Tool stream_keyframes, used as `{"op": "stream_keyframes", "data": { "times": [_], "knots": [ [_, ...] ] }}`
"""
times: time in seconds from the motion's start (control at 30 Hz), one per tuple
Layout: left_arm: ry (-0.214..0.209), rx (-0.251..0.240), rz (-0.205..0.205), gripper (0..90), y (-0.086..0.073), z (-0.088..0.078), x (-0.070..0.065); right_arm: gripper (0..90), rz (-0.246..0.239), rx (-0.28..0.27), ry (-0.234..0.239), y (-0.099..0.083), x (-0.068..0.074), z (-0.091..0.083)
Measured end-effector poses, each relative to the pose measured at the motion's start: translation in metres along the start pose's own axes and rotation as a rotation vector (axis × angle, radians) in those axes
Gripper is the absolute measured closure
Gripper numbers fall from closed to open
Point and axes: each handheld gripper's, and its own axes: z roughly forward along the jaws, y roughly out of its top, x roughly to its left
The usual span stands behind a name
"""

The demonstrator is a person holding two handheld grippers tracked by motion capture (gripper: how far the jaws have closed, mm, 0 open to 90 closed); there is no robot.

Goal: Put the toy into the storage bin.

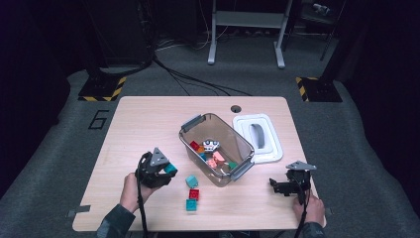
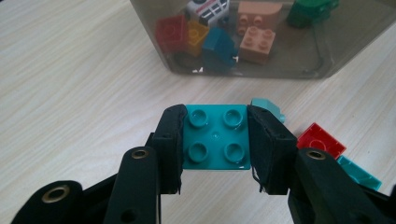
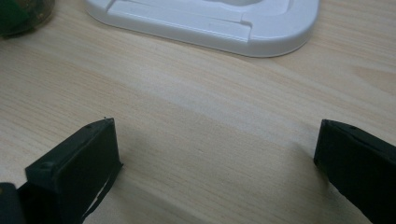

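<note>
Left gripper (image 2: 215,140): we see it clamped on a teal four-stud brick (image 2: 215,136), one pad pressed to each side of it, studs facing the camera; in the high view it sits at the tabletop's near left.
Teal four-stud brick: we find it between the left gripper's jaws, off the tabletop (image 1: 148,119), just left of the bin.
Right gripper (image 1: 283,187): we see its jaws spread wide with only bare wood between them, at the near right edge.
Clear bin (image 1: 246,144): we see it mid-tabletop, holding red, orange, teal, pink and green bricks and a small white toy piece.
Loose bricks: a light teal brick (image 1: 191,181), a red brick (image 1: 194,194) and another teal brick (image 1: 191,205) lie in a line just in front of the bin.
White lid (image 1: 258,137): we see it lying flat, just right of the bin.
</note>
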Motion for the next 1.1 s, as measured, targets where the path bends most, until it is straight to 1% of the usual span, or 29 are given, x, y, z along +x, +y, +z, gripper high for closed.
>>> {"op": "stream_keyframes", "data": {
  "times": [0.13,0.2,0.33,0.5,0.53,0.6,0.63,0.67,0.7,0.8,0.83,0.87,0.9,1.0,1.07,1.1],
  "knots": [
    [-0.003,-0.010,0.012,58.8,0.008,-0.003,0.001,0.0,0.000,0.000,0.000,0.000,0.000,0.000],
    [-0.003,-0.022,0.008,58.8,0.013,-0.005,0.001,0.0,0.000,0.000,0.000,0.000,0.000,0.000],
    [-0.011,-0.037,0.014,58.8,0.022,-0.010,0.003,0.0,0.000,0.000,0.000,0.000,0.000,0.000],
    [-0.001,-0.048,0.043,58.8,0.036,-0.016,0.003,0.0,0.001,0.000,0.000,0.000,0.000,0.000],
    [-0.005,-0.049,0.047,58.9,0.039,-0.017,0.003,0.0,0.000,0.000,0.000,0.000,0.000,0.000],
    [-0.002,-0.066,0.049,58.8,0.045,-0.017,0.002,0.0,0.000,0.000,0.000,0.000,0.000,0.000],
    [-0.003,-0.062,0.057,58.8,0.047,-0.018,0.002,0.0,0.000,0.000,0.000,0.000,0.000,0.000],
    [-0.007,-0.066,0.057,58.8,0.050,-0.018,0.002,0.0,0.006,-0.001,0.002,0.000,0.000,0.000],
    [-0.005,-0.073,0.058,58.8,0.053,-0.018,0.001,0.0,0.000,0.000,0.000,0.000,0.000,0.000],
    [-0.011,-0.078,0.069,58.8,0.062,-0.018,0.000,0.0,0.000,0.000,0.000,0.000,0.000,0.000],
    [-0.011,-0.075,0.081,58.8,0.065,-0.018,0.000,0.0,0.000,0.000,0.000,0.000,0.000,0.000],
    [-0.010,-0.083,0.081,58.8,0.068,-0.018,-0.001,0.0,0.000,0.000,0.000,0.000,0.000,0.000],
    [-0.009,-0.082,0.090,58.8,0.071,-0.017,-0.001,0.0,0.000,0.000,0.000,0.000,0.000,0.000],
    [-0.014,-0.085,0.100,58.8,0.079,-0.017,-0.004,0.0,0.000,0.000,0.000,0.000,0.000,0.000],
    [-0.013,-0.085,0.117,58.8,0.084,-0.016,-0.006,0.0,0.000,0.001,0.000,0.000,0.000,0.000],
    [-0.014,-0.087,0.115,58.8,0.086,-0.015,-0.007,0.0,0.000,0.000,0.000,0.000,0.000,0.000]
  ]
}}
